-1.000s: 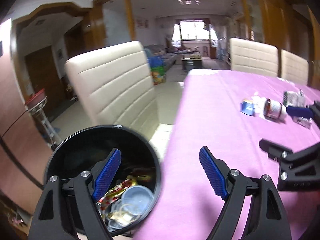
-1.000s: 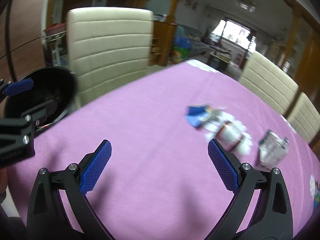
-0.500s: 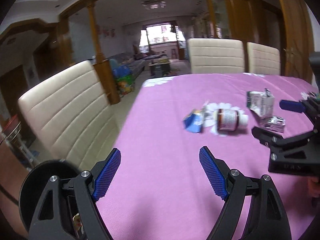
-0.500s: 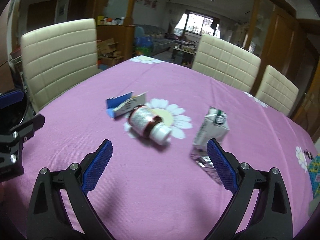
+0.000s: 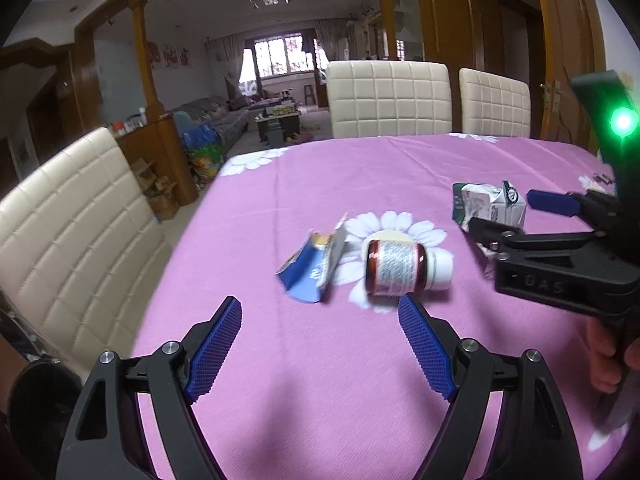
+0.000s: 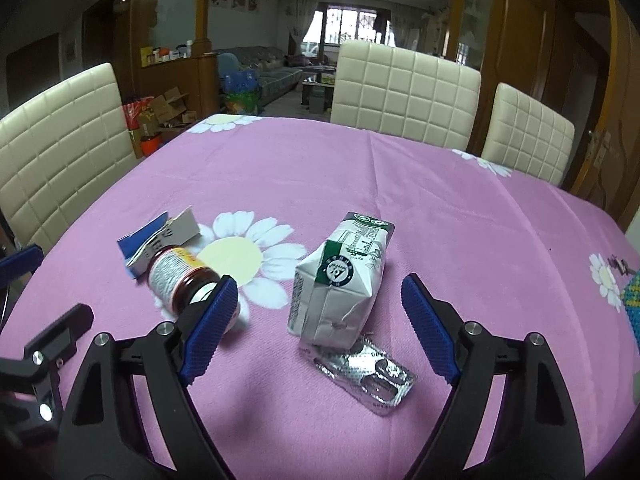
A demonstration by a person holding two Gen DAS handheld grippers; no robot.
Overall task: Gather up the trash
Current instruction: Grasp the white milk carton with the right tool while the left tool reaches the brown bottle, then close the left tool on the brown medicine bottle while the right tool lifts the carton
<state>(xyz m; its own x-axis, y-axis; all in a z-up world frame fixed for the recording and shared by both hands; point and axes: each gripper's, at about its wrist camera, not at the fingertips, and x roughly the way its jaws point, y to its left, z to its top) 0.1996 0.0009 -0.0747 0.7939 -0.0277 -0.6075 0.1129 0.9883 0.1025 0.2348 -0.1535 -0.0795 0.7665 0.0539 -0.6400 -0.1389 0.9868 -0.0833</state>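
On the pink flowered tablecloth [image 6: 440,208] 4 pieces of trash lie near one another, and the biggest, the crumpled white-and-green carton [image 6: 340,280], sits between the jaws of the right gripper [image 6: 316,320], which are spread and have just been closing in, pads not yet touching it. It looks light, hollow and already dented, so it should crush easily; a grip across its stiffer folded midsection seems safest. Next is the brown pill bottle [image 5: 404,266], on its side on a printed daisy, rigid, smooth and likely to roll, best taken across the barrel rather than the white cap. The torn blue-and-white box [image 5: 314,270] lies just beside it, flimsy card that will fold under pressure. Smallest, the silver blister pack [image 6: 366,372] lies flat, touching the carton's near end, thin and hard to get under. The left gripper [image 5: 320,350] hovers empty, jaws spread, tilted down toward the bottle and box; the right also angles down, a hand [image 5: 608,360] on its handle.
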